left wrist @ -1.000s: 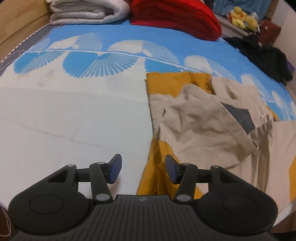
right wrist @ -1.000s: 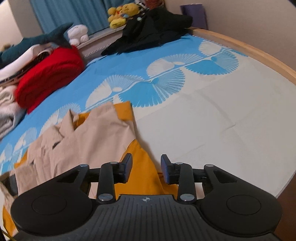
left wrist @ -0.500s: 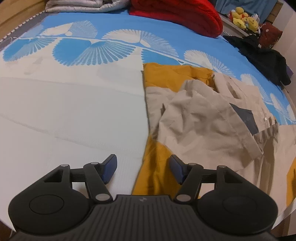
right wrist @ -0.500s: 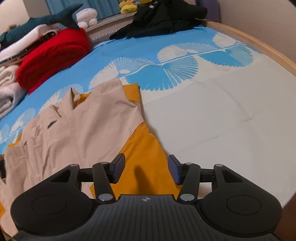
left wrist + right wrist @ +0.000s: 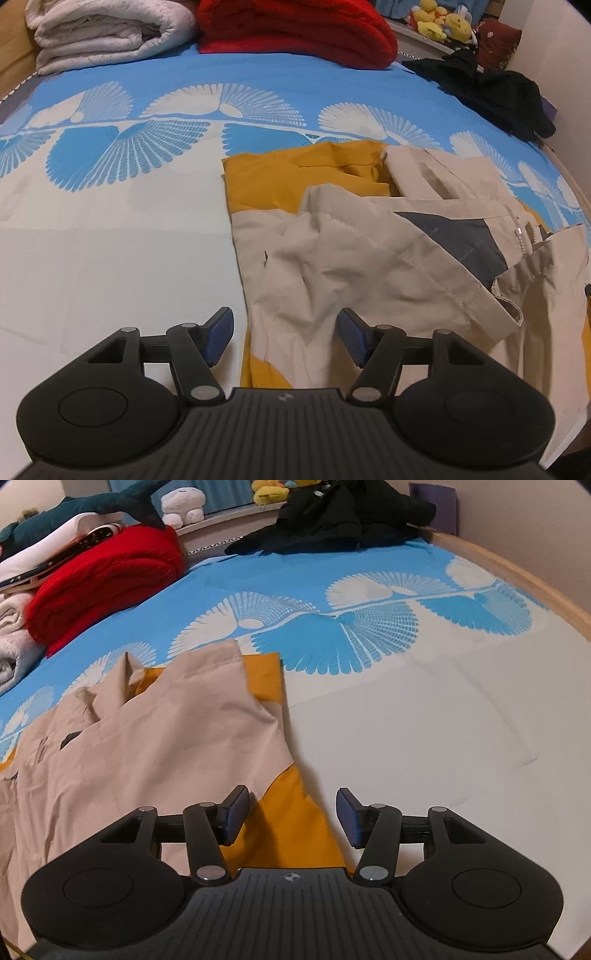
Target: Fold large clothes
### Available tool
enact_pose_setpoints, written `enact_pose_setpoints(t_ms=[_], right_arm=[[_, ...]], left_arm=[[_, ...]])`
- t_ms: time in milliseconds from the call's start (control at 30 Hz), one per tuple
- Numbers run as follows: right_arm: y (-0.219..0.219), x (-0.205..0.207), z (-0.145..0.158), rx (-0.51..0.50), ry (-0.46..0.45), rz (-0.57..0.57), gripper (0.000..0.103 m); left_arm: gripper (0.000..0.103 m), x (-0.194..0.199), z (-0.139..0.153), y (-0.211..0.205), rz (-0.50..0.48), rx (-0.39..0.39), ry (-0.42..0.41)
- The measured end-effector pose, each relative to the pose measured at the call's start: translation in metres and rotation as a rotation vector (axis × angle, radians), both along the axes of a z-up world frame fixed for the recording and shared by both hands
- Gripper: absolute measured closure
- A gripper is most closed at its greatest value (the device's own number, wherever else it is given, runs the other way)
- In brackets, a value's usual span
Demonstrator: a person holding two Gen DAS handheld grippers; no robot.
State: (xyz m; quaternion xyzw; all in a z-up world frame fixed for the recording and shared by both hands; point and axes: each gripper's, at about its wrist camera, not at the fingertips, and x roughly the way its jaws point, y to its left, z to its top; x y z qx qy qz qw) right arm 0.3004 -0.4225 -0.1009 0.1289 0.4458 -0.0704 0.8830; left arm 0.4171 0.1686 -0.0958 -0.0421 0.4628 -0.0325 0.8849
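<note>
A beige and mustard-yellow jacket (image 5: 369, 251) lies partly folded on the bed, with a grey lining patch and a zipper showing. It also shows in the right wrist view (image 5: 155, 738). My left gripper (image 5: 286, 338) is open and empty, low over the jacket's near left edge, its fingers straddling that edge. My right gripper (image 5: 291, 818) is open and empty, low over the jacket's near right yellow corner (image 5: 291, 823).
The bed sheet (image 5: 110, 221) is white and blue with fan prints. A folded white blanket (image 5: 103, 33) and red blanket (image 5: 295, 29) lie at the far side. Black clothes (image 5: 495, 92) and plush toys (image 5: 269, 489) are beyond. A wooden bed rim (image 5: 517, 576) runs at right.
Both grippers have opened wider. The left has moved forward over the beige part of the jacket's left edge. The right has moved in over the yellow corner.
</note>
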Motion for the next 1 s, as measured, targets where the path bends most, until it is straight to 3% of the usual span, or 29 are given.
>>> enact_pose_setpoints(t_ms=[133,267,333,367,400,467,600,700,800,900,1000], right_arm=[[0.006,0.008,-0.008,0.018,0.017,0.054,0.052],[0.017,0.009,-0.008,-0.022,0.007,0.103,0.088],[0.019,0.008,-0.005,-0.033,-0.010,0.122,0.096],[0.020,0.007,-0.002,-0.039,-0.023,0.131,0.099],[0.019,0.005,0.002,-0.043,-0.045,0.134,0.100],[0.011,0.000,0.016,-0.013,-0.111,0.104,0.101],[-0.007,-0.009,0.050,0.063,-0.294,0.008,0.101],[-0.014,-0.008,0.067,0.102,-0.427,-0.064,0.101],[-0.013,0.009,0.072,0.102,-0.491,-0.115,0.101],[-0.012,0.038,0.067,0.093,-0.489,-0.120,0.101],[-0.004,0.074,0.049,0.039,-0.410,-0.119,0.101]], left_arm=[[0.035,0.005,-0.002,0.000,-0.008,0.001,-0.006],[0.038,0.010,-0.004,-0.004,-0.028,0.007,-0.015],[0.060,0.011,-0.004,-0.007,-0.051,0.008,-0.034],[0.094,0.012,-0.003,-0.008,-0.071,0.007,-0.043],[0.099,0.013,-0.001,-0.009,-0.088,0.010,-0.054],[0.101,0.012,0.012,-0.005,-0.084,0.013,-0.122],[0.101,0.007,0.050,0.023,0.051,-0.112,-0.310],[0.101,0.014,0.063,0.017,0.087,-0.051,-0.437],[0.101,0.031,0.069,0.016,0.137,-0.043,-0.526],[0.101,0.058,0.061,0.012,0.170,-0.016,-0.530],[0.101,0.095,0.032,0.004,0.168,0.041,-0.433]])
